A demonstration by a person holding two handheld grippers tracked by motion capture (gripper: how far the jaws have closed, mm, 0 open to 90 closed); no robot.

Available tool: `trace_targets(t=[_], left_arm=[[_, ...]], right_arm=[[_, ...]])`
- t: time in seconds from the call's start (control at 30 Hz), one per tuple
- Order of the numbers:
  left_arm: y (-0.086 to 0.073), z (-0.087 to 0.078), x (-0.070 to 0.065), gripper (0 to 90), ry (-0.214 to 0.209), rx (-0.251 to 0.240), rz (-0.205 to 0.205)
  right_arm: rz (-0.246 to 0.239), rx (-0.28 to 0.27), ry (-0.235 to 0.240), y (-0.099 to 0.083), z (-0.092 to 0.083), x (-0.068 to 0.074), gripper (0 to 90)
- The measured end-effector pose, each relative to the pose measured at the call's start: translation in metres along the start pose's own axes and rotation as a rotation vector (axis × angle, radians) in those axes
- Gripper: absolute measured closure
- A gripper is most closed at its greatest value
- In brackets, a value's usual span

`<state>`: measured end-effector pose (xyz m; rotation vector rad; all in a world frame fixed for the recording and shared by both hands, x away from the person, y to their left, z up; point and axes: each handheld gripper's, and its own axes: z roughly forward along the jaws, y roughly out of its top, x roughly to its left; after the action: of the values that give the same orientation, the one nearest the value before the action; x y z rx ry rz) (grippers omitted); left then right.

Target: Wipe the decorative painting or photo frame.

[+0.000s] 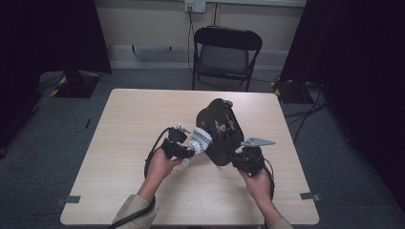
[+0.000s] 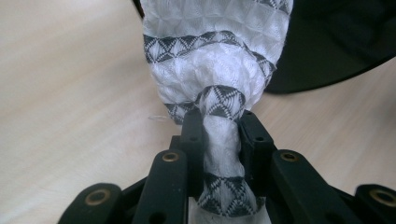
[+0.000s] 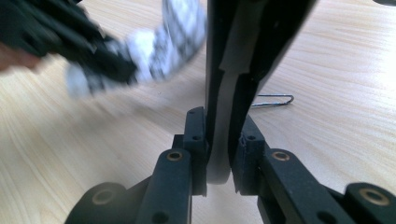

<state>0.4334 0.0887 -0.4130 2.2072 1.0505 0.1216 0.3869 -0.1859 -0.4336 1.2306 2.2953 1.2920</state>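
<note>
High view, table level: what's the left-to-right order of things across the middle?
Left tool shut on the white patterned cloth → black bag → right tool clamped on the bag's near edge, with its grey plate on top.

No text, label, brand, number or sign can be read in any of the views; faint light marks are seen on the black bag in the high view, but they are too small and blurred to be made out; a dark band pattern is carried by the white cloth, and no lettering is formed by it.
</note>
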Motion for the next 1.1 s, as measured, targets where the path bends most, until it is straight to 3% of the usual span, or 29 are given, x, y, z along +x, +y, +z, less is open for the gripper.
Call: trace_targets(t=[0.23, 0.4, 0.57, 0.83, 1.1], left_arm=[[0.034, -0.042, -0.012, 74.8, -0.006, -0.057, 0.05], [0.058, -0.064, -0.021, 74.8, 0.006, -0.102, 0.072], [0.076, -0.081, -0.031, 74.8, -0.009, -0.158, 0.094], [0.089, -0.079, -0.05, 74.7, -0.036, -0.155, 0.14], [0.082, -0.064, -0.048, 74.8, -0.044, -0.117, 0.139]], right_arm=[[-0.001, 0.0, 0.0, 0.0, 0.0, 0.001, 79.0], [-0.001, -0.001, 0.0, 0.001, 0.0, 0.0, 79.0], [0.0, -0.001, 0.001, 0.001, 0.0, 0.0, 79.0], [-0.002, -0.003, 0.001, 0.001, 0.001, 0.0, 79.0], [0.002, 0.002, 0.002, 0.001, 0.0, 0.0, 78.9]])
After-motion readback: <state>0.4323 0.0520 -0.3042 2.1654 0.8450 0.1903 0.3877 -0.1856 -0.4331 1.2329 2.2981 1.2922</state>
